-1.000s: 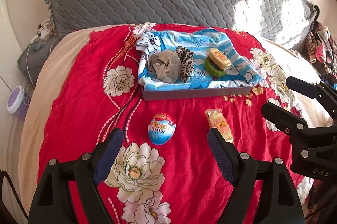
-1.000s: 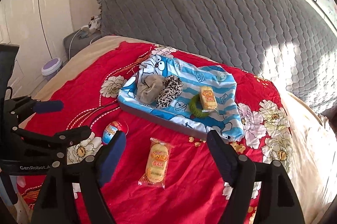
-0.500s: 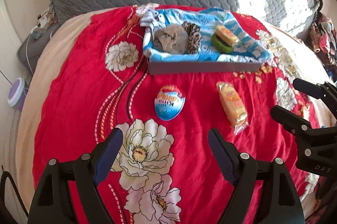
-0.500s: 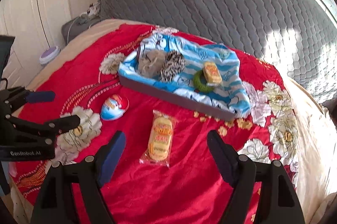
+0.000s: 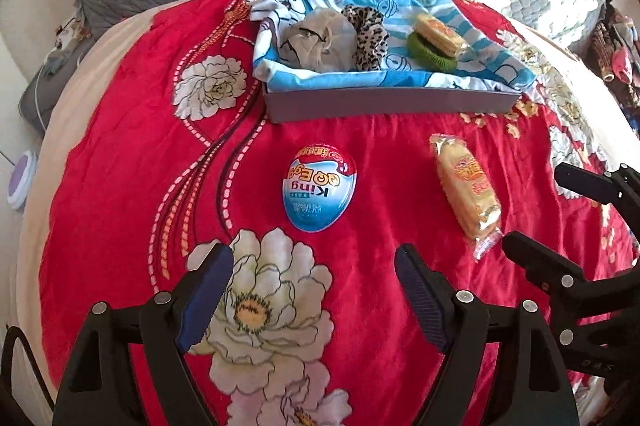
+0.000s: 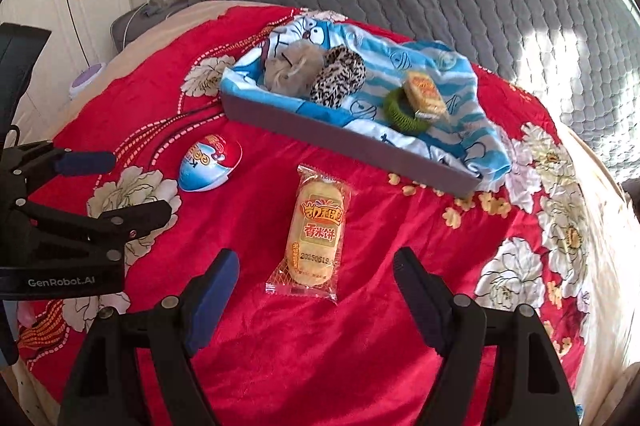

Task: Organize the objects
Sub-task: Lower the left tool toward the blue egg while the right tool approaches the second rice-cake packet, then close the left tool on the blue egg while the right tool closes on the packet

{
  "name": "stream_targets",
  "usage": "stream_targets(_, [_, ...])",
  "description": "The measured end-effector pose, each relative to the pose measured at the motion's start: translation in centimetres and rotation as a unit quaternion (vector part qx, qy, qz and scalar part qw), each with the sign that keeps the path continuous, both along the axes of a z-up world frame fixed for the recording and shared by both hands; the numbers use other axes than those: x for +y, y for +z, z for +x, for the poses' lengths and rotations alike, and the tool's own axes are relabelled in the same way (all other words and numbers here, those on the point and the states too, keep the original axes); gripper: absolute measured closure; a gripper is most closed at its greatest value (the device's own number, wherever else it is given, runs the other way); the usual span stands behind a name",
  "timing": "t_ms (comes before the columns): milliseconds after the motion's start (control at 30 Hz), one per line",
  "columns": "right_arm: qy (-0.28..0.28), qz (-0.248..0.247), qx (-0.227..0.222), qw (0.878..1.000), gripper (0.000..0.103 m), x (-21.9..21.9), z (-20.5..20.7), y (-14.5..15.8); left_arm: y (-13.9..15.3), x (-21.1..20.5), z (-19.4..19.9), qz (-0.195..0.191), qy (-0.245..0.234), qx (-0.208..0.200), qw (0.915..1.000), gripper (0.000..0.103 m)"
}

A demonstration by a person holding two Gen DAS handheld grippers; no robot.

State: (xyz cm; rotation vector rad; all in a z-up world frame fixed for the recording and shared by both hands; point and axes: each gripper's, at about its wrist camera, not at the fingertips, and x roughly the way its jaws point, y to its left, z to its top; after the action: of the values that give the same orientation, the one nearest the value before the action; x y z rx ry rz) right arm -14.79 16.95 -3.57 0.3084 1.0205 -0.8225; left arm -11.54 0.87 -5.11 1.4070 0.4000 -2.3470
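The egg-shaped toy (image 5: 319, 187) lies flat on the red flowered bedspread (image 5: 120, 153), just ahead of the left gripper (image 5: 314, 280) and centred between its spread fingers, not touching them. That gripper tilts steeply down toward the bed, jaws wide apart and empty. To its right the wrapped rice cracker (image 6: 316, 230) lies lengthwise, straight ahead of the right gripper (image 6: 316, 284), which also slants downward with its jaws gaping and nothing in them; the packet's near end sits about level with the fingertips, clear of both pads. Beyond both tools stands the grey tray (image 6: 340, 137), lined with blue cartoon cloth (image 6: 452, 73), holding a grey pouch (image 6: 294, 71), a leopard scrunchie (image 6: 340, 79), a green ring (image 6: 400, 113) and another cracker packet (image 6: 424, 93).
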Motion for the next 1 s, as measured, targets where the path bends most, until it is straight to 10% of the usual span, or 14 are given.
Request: stream_targets(1000, [-0.043,0.044,0.008,0.998,0.026,-5.5,0.6,-6.4,-5.6,-3.0,-5.6,0.031,-0.015,-0.017,0.9993,0.020])
